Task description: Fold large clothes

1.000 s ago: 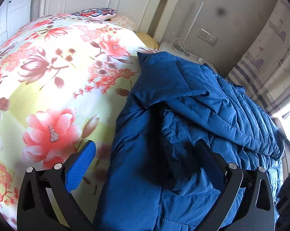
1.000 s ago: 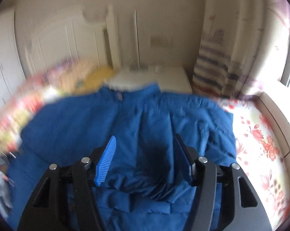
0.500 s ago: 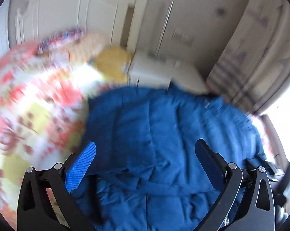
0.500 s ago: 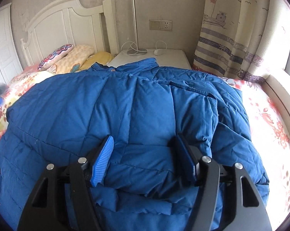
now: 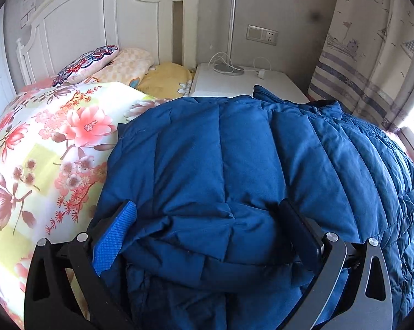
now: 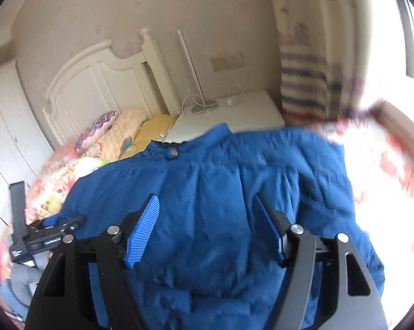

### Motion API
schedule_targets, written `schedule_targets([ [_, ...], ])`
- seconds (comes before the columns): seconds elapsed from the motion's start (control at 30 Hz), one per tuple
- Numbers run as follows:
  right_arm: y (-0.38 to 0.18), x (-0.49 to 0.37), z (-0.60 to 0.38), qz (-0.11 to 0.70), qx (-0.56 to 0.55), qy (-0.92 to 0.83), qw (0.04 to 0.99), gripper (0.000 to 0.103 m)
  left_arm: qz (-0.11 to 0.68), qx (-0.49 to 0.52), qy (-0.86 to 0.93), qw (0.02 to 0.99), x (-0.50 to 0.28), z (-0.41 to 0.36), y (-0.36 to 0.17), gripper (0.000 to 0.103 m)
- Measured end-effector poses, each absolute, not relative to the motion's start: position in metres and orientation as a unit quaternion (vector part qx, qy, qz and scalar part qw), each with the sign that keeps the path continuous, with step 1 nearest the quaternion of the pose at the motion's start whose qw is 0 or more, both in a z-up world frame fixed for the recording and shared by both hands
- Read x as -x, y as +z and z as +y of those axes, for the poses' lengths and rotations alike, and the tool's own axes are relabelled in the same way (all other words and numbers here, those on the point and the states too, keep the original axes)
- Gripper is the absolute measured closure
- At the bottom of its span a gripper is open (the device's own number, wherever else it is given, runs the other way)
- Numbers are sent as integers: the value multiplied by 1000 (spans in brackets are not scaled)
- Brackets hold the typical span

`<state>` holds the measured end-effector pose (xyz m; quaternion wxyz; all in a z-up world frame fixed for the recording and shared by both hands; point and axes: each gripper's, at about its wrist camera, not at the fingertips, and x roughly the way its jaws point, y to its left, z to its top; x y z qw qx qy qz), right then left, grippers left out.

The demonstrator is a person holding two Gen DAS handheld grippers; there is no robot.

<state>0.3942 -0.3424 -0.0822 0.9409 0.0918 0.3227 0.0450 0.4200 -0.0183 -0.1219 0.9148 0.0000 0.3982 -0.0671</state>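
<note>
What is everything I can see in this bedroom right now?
Padded jacket: one, blue, spread on the bed.
Bedspread: one, floral pink and yellow, left of the jacket.
Pillows: three, patterned, peach, yellow, by the headboard.
Headboard: one, white.
Nightstand: one, white, beside the bed.
Lamp: one, silver, on the nightstand.
Curtain: one, striped, right.
Left tongs: black, a jacket fold between them.
Right tongs: black, just been opening, above the jacket.

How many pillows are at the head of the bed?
3, side by side below the headboard: a patterned pillow on the left, a peach checked pillow in the middle, a yellow pillow nearest the nightstand. The floral quilt may hide others.
</note>
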Motion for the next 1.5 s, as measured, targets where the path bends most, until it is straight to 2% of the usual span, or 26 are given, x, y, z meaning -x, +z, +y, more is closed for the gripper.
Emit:
schedule_targets([
  [0.13,-120,-435,-327,405,-22,5,914,30,396,9,-72,915,-421,-15,-121,4],
  [0.3,-121,-430,-326,399,-23,2,917,32,395,18,-77,915,-421,-12,-121,4],
  [0.33,-112,-422,-330,384,-35,-14,922,34,395,18,-78,915,-421,-13,-121,4],
  [0.43,-99,-402,-338,339,-35,-54,939,31,395,18,-78,915,-421,-12,-120,4],
  [0.53,-129,-415,-350,394,-42,-43,917,25,395,17,-78,915,-421,-13,-121,4],
  [0.67,-131,-414,-355,393,-56,-39,917,24,394,15,-77,916,-421,-12,-120,4],
  [0.87,-90,-381,-335,300,-50,-53,951,25,394,13,-76,916,-420,-12,-119,4],
  [1.0,-86,-388,-300,310,1,3,951,25,395,11,-75,915,-420,-13,-118,4],
  [1.17,-131,-419,-271,387,55,29,920,20,395,11,-76,915,-420,-12,-119,4],
  [1.5,-125,-414,-284,403,16,61,913,14,399,10,-78,914,-421,-13,-119,4],
])
